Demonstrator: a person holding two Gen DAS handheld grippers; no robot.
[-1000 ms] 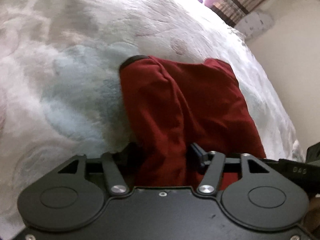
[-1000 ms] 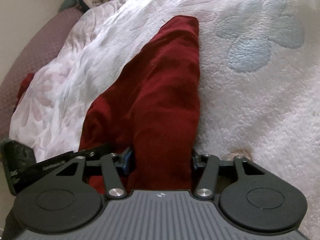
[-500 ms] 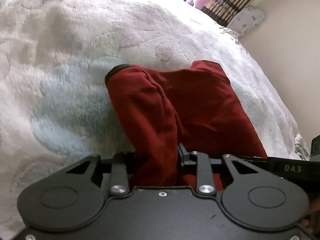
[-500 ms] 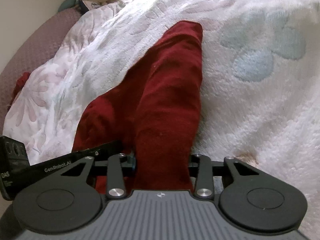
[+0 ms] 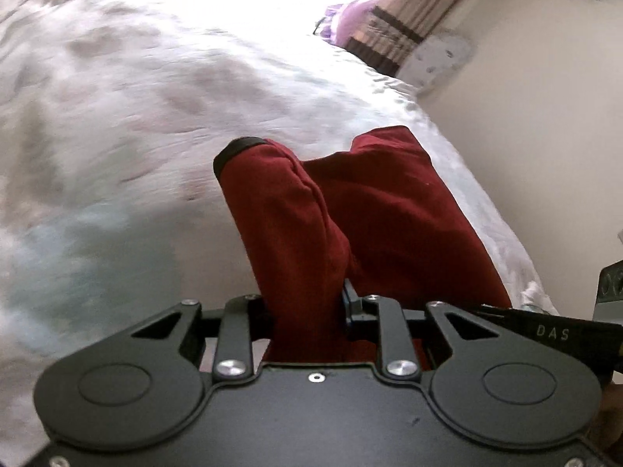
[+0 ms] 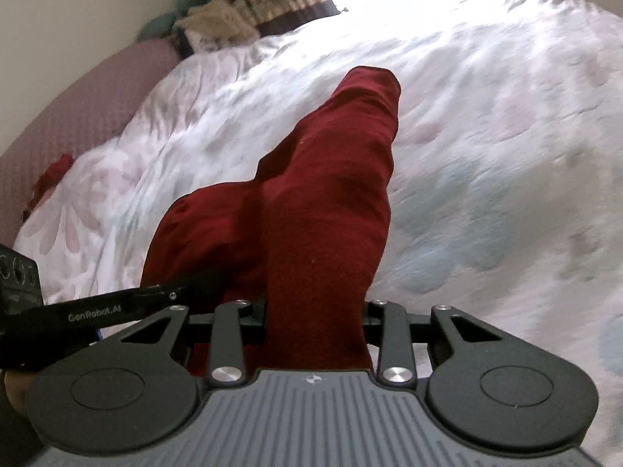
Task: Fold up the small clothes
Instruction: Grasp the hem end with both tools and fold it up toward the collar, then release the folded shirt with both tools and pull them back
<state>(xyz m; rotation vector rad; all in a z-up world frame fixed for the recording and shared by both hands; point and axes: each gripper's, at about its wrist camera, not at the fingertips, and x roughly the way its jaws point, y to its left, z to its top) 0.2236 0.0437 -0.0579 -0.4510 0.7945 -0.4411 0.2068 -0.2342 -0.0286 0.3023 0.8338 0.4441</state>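
A small dark red garment [image 5: 350, 218] with a black trimmed edge [image 5: 237, 148] hangs raised above a white flowered bedspread [image 5: 117, 136]. My left gripper [image 5: 307, 307] is shut on one near corner of it; the cloth bunches between its jaws. In the right wrist view the same red garment [image 6: 331, 202] stretches away from my right gripper [image 6: 315, 311], which is shut on the other near corner. Each gripper shows in the other's view: the right gripper [image 5: 553, 330] at the right edge, the left gripper [image 6: 93, 311] at the left. The fingertips are hidden by cloth.
The bedspread [image 6: 486, 136] covers the whole bed. A cream wall [image 5: 545, 136] runs along the bed's right side in the left wrist view. Striped curtains [image 5: 405, 23] and a bright window lie beyond. A mauve headboard or cushion [image 6: 78, 116] and a second red cloth [image 6: 54, 171] sit at the left.
Both grippers have lifted and tilted upward with the garment, so more of the room and window shows. The left jaws closed tighter on the cloth during the past second.
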